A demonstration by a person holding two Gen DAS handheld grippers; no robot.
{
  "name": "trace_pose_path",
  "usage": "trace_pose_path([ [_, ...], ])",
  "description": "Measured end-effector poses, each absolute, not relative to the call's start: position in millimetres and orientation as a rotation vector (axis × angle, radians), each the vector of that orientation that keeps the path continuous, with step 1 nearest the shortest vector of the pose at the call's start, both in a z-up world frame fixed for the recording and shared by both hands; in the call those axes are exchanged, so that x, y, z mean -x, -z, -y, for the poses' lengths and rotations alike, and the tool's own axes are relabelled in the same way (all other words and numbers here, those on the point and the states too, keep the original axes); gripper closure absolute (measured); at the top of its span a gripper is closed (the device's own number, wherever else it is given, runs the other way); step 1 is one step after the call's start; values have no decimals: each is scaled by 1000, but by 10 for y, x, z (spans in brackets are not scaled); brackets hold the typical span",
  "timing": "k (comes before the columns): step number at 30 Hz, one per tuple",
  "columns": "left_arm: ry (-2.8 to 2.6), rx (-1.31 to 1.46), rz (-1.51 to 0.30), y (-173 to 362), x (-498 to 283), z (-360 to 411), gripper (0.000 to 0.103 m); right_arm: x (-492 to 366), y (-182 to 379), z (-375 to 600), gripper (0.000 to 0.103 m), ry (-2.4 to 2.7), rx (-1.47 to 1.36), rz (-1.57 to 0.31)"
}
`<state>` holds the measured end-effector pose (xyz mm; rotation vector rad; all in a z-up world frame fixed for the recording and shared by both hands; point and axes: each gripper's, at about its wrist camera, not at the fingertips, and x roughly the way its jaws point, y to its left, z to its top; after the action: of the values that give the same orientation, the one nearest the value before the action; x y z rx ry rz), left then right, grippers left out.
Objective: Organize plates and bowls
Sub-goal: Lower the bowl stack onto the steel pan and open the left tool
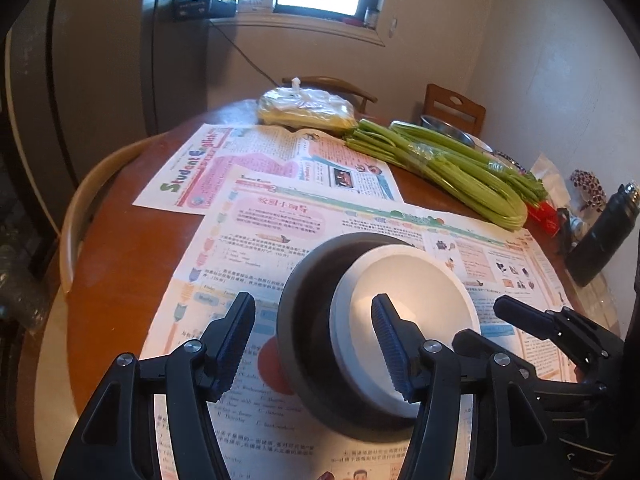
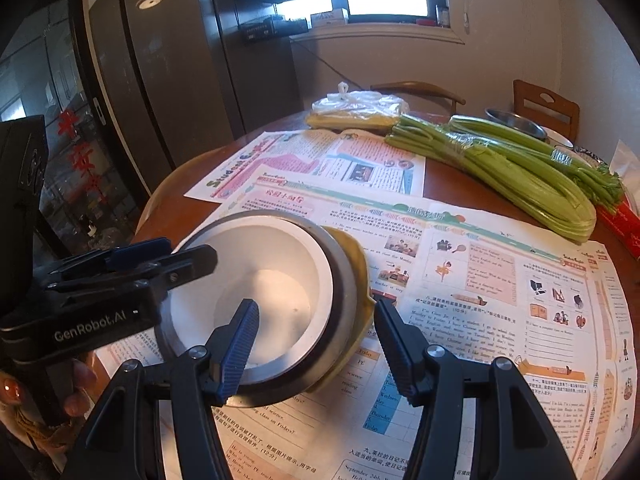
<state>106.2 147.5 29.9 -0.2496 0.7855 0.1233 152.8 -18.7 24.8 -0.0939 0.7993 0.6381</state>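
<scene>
A white bowl sits nested in a dark metal bowl on newspaper. In the right wrist view the white bowl sits in the metal bowl, which rests on a yellow plate. My left gripper is open, its jaws astride the stack's left rim, right finger inside the white bowl. My right gripper is open astride the stack's right rim, left finger inside the white bowl. The left gripper shows at the stack's left; the right gripper shows in the left wrist view.
Newspapers cover the round brown table. Celery bunches, a bag of yellow food, a steel bowl and a black bottle lie at the far and right sides. Chairs stand behind.
</scene>
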Motion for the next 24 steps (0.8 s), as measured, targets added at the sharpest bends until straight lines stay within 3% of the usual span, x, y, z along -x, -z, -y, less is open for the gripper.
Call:
trace_pose_path([
  [24, -177, 200, -739, -320, -2, -1004, 39, -600, -262, 666, 40, -600, 71, -763],
])
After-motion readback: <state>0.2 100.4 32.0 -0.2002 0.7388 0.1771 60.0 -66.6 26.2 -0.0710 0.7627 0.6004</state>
